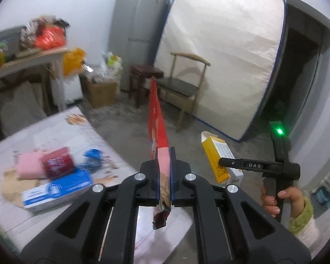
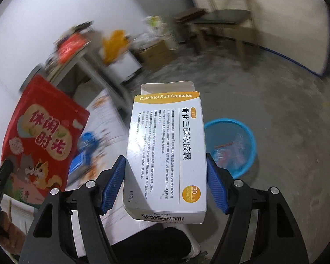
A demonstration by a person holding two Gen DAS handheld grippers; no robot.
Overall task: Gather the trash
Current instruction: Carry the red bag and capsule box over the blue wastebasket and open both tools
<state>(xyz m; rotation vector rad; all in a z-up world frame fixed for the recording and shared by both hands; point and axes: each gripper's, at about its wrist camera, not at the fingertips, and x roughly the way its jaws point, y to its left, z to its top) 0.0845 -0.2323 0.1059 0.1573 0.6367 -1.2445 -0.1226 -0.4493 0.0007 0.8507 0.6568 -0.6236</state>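
White box (image 2: 165, 154) reads "Calcitriol Soft Capsules".

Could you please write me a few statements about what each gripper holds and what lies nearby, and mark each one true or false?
1. The left gripper is shut on a red snack bag. True.
2. The right gripper is empty. False: its fingers press on a white and yellow medicine box.
3. The box's top flap is open. True.
4. A blue basin stands on the floor beyond the box. True.
5. The basin is on the table. False: it stands on the concrete floor.
6. The table is bare. False: a blue and white box and other packets lie on it.
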